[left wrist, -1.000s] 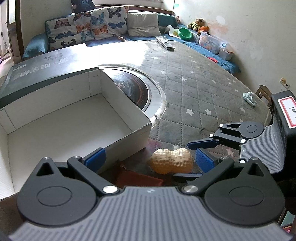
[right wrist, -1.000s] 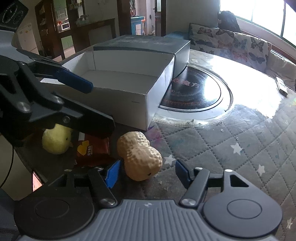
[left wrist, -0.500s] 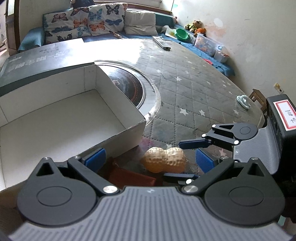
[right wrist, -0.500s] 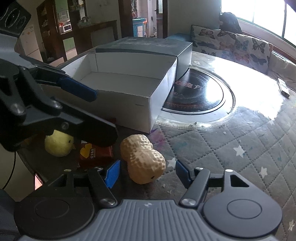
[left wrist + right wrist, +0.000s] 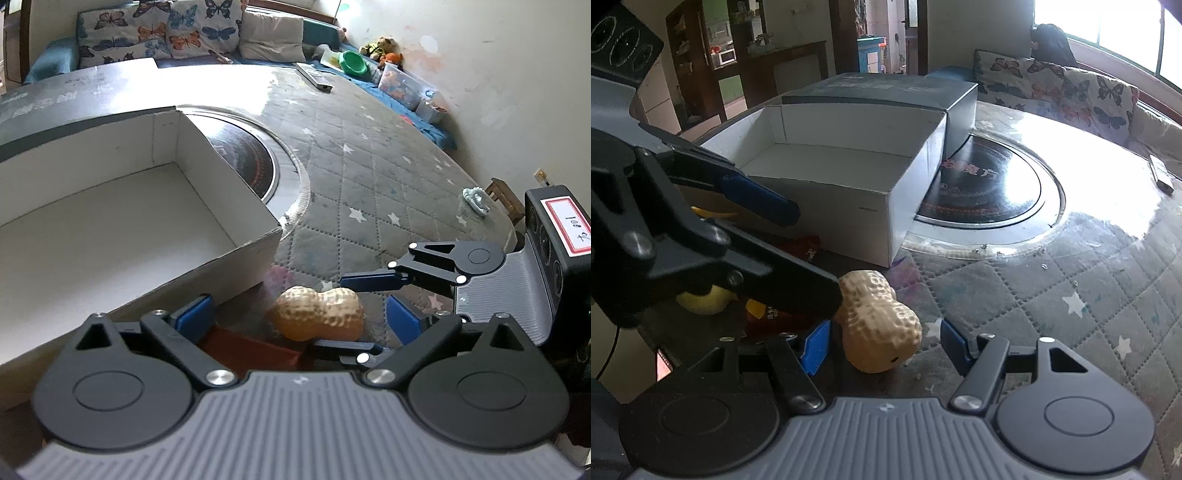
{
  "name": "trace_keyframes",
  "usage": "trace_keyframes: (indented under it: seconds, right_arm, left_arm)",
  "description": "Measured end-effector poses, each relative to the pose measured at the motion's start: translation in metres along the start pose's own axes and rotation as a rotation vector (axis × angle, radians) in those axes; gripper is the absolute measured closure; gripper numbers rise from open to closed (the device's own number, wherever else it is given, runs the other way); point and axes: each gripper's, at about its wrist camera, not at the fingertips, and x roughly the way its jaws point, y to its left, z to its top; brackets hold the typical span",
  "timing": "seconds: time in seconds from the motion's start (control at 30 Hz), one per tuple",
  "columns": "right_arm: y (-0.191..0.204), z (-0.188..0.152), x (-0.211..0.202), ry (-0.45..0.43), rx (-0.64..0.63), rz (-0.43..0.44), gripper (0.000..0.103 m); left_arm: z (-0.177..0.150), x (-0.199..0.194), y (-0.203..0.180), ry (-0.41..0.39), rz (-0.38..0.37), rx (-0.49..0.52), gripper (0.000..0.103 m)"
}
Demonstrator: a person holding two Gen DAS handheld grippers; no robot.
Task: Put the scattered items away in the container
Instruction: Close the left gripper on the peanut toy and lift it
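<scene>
Peanut toy (image 5: 877, 319) lies on the quilted table cover (image 5: 1052, 295), just off the near corner of the open white cardboard box (image 5: 849, 177). The right gripper (image 5: 884, 341) straddles it, blue pads parted and clear of the shell. The left gripper (image 5: 299, 314), jaws closing, brackets the peanut and a red snack packet (image 5: 247, 350) without pressing either. A yellow toy (image 5: 700, 301) sits beside the packet.

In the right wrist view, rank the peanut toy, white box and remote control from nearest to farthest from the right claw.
1. Peanut toy, between the open right claw's fingers, untouched.
2. White box, beyond it, upper left.
3. Remote control, far right table edge.
</scene>
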Motion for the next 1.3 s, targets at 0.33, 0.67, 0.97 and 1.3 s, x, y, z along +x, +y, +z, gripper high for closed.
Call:
trace_keyframes:
  seconds: [0.33, 0.67, 0.97, 1.3]
  right_arm:
    - [-0.005, 0.000, 0.003, 0.003, 0.013, 0.016, 0.037]
    - [-0.006, 0.000, 0.004, 0.004, 0.010, 0.018, 0.035]
    - [-0.008, 0.001, 0.007, 0.010, 0.016, 0.015, 0.030]
    - [-0.008, -0.001, 0.007, 0.015, 0.016, 0.015, 0.031]
  left_arm:
    - [0.001, 0.021, 0.002, 0.053, -0.065, -0.017, 0.016]
    - [0.001, 0.038, 0.008, 0.099, -0.091, -0.033, 0.027]
    - [0.002, 0.042, 0.012, 0.099, -0.099, -0.043, 0.031]
    - [0.002, 0.042, 0.011, 0.092, -0.091, -0.034, 0.031]
